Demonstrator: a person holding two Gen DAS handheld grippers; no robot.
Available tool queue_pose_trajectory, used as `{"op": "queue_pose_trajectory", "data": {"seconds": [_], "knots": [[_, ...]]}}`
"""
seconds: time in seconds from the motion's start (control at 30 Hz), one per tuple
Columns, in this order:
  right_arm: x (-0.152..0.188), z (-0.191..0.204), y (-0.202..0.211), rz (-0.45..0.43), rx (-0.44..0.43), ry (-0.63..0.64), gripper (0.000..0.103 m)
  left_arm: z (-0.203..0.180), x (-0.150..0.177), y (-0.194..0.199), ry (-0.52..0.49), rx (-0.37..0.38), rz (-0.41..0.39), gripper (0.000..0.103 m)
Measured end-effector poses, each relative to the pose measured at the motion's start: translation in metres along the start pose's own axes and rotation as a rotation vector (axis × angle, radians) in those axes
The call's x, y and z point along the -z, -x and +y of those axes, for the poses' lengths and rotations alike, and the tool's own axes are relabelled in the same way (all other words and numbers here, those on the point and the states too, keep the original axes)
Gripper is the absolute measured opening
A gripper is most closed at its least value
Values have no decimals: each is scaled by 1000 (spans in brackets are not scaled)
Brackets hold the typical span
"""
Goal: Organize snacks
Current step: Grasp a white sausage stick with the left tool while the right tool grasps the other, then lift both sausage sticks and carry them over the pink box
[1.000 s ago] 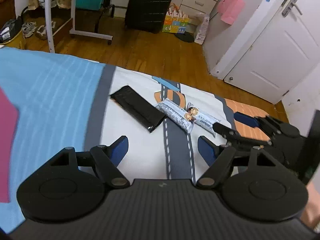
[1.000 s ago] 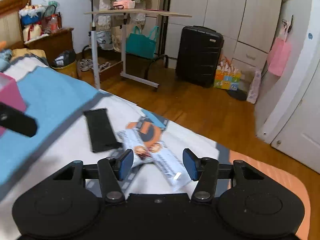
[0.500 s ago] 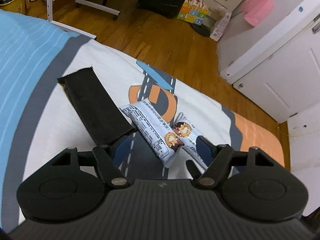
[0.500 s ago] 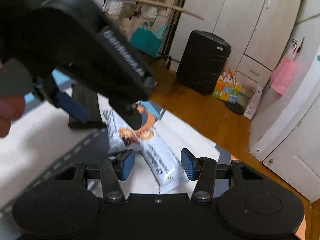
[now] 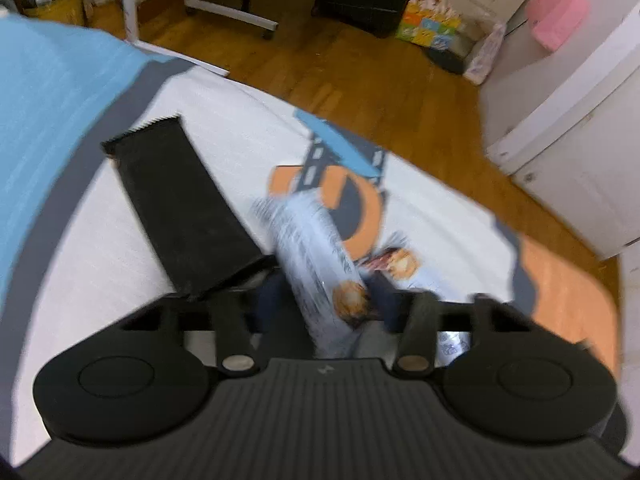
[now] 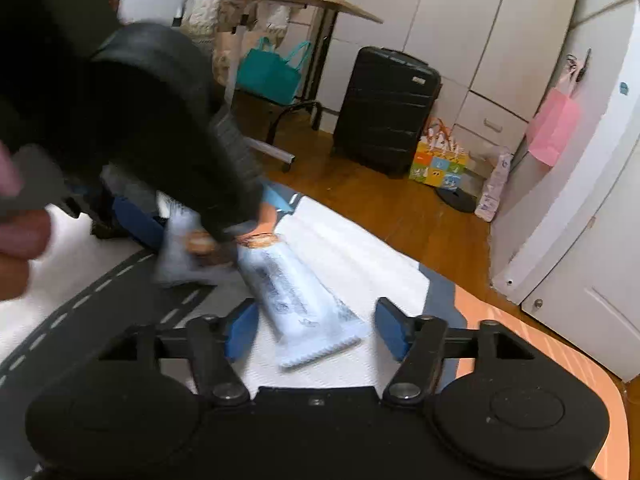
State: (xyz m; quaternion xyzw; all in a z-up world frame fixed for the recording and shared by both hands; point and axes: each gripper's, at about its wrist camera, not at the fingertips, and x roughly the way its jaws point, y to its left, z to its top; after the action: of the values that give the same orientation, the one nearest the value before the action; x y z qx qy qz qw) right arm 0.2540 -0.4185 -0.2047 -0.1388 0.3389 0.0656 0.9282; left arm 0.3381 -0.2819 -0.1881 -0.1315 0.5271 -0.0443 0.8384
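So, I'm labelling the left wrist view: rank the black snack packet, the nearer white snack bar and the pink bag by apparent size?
1. black snack packet
2. nearer white snack bar, partly hidden by the hand-held gripper
3. pink bag, far off, so true size unsure

2 white snack bars, 1 black snack pack, 2 grippers.

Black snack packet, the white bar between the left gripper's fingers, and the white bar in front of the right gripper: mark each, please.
black snack packet (image 5: 184, 208), left wrist view, middle of its flat face
held white bar (image 5: 316, 256), left wrist view, mid wrapper
second white bar (image 6: 296, 296), right wrist view, mid wrapper
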Motion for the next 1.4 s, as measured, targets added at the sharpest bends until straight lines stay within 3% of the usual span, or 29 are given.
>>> {"op": "queue_pose_trajectory", "data": {"seconds": [0.1, 0.17, 0.4, 0.43, 0.57, 0.77, 0.9, 1.0, 1.17, 1.4], "knots": [[5, -8, -3, -4, -34, -57, 72, 6, 2, 1, -8, 12, -13, 32], [5, -14, -2, -4, -83, -97, 52, 11, 2, 1, -8, 34, -14, 32], [-4, -4, 15, 27, -110, -35, 43, 14, 3, 0, -30, 51, -12, 32], [-5, -4, 16, 39, -118, -45, 38, 12, 4, 1, -44, 46, -16, 31], [-8, -12, 13, 94, -114, -122, 37, 9, 11, 9, -100, 25, -26, 26], [-13, -27, 24, 141, -113, -275, 37, 18, 27, 27, -158, 59, -9, 26], [-22, -28, 35, 241, -77, -338, 37, 27, 40, 42, -162, 92, 2, 26], [-25, -32, 45, 274, -123, -440, 37, 35, 50, 55, -175, 113, 16, 26], [-23, -15, 65, 301, -101, -381, 37, 49, 62, 79, -219, 165, 48, 26], [-23, 6, 94, 330, -199, -333, 37, 71, 76, 115, -276, 165, 92, 26]]}}
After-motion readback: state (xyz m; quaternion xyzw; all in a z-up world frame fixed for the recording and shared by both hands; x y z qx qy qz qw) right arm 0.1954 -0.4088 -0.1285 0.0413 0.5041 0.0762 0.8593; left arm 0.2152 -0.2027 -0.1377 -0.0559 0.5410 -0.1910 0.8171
